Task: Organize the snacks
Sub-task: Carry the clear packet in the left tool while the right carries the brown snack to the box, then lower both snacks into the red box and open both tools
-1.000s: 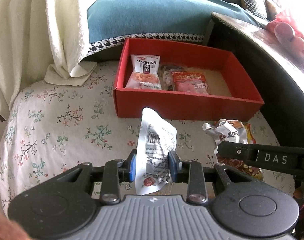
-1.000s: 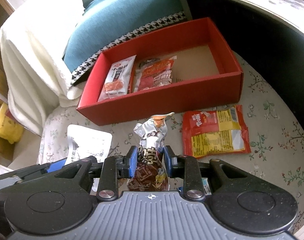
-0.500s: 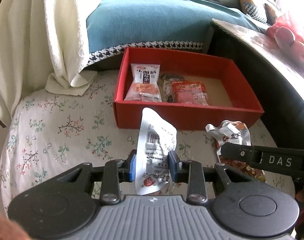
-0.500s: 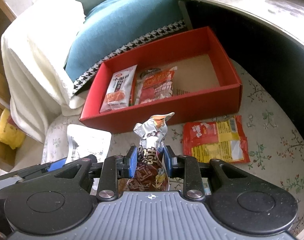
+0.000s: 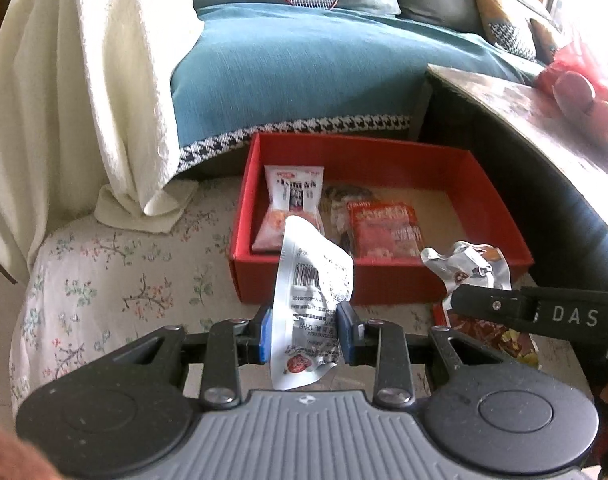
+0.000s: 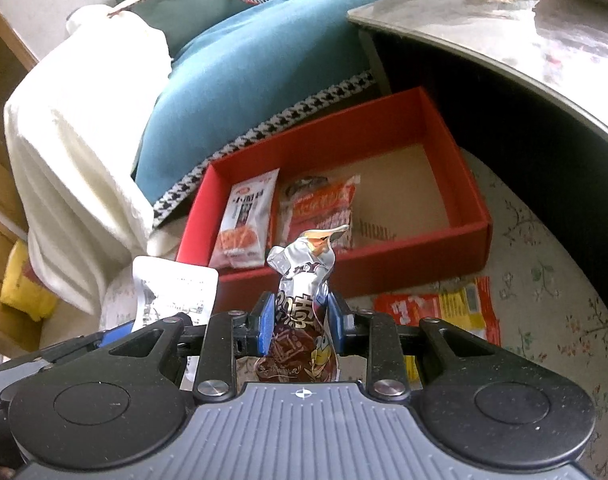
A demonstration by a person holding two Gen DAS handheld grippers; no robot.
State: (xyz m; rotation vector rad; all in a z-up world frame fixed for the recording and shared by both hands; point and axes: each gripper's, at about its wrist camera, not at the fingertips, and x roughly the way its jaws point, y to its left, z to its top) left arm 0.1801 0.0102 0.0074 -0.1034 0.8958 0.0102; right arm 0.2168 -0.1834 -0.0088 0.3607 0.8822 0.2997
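**Snack sorting, partway through: two packets in transit, one on the cloth**

Left wrist view. The left gripper (image 5: 306,338) is clamping a white snack packet (image 5: 314,300), barcode side facing the camera, its jaws closed on the packet's lower half and holding it upright above the floral cloth (image 5: 103,276). Ahead, a red box (image 5: 384,280) is sitting on the cloth against a teal sofa cushion (image 5: 304,76). The box is holding a white-and-orange packet (image 5: 293,200) at its left end, a red packet (image 5: 384,230) beside it, and a darker wrapper partly showing between and behind them; the right half of its brown floor is lying bare. The right gripper is reaching in from the right edge, carrying a silver-topped packet. A white blanket (image 5: 83,80) is hanging at left.

Right wrist view. The right gripper (image 6: 299,326) is gripping a silver-and-brown snack packet (image 6: 301,300), jaws closed on its middle, short of the box's near wall. A red-and-yellow packet (image 6: 440,308) is lying flat on the cloth just in front of the box, outside it. The white packet is showing at lower left.

Status, as judged: roughly three items are boxed; the two held packets are awaiting placement, and the red-and-yellow one is waiting for pickup.
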